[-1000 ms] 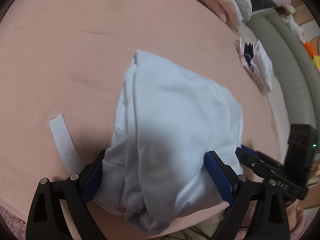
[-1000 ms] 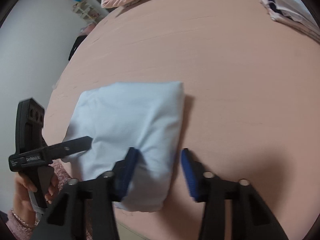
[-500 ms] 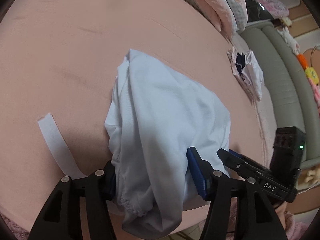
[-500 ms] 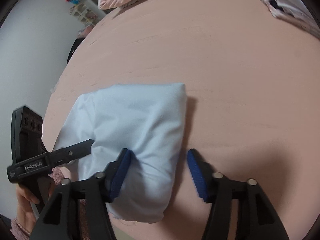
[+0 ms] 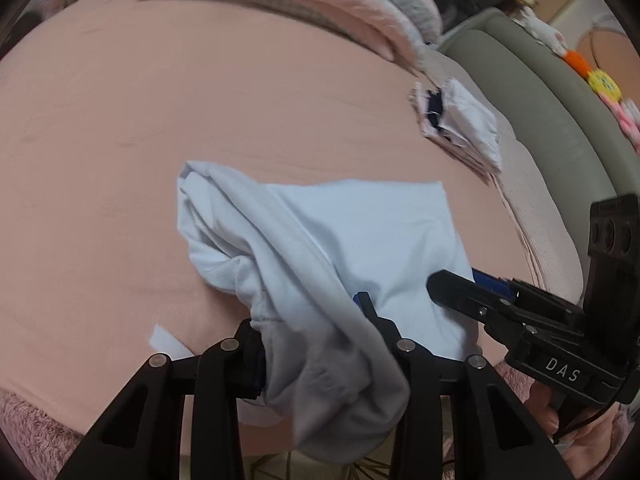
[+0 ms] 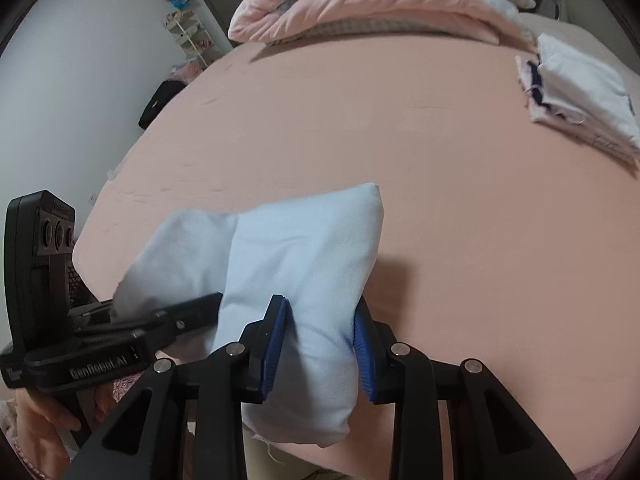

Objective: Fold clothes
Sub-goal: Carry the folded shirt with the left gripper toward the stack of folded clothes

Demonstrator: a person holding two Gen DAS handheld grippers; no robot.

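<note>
Over the last second I saw both sets of jaws closing, the left gripper (image 5: 310, 334) from wide apart and the right gripper (image 6: 320, 344) from narrower, until each pinched a bunched near edge of the pale blue garment (image 5: 360, 232), which had begun to lift off the near edge of the pink bed (image 5: 200, 100). I judged the grasp complete and the next fold ready to start. I counted one bed, one garment in hand, one folded stack (image 6: 580, 92) far right, two grippers and one white strip (image 5: 166, 342).

Garment (image 5: 360, 232) on bed (image 5: 200, 120); folded stack (image 5: 460, 124) beyond, right.
</note>
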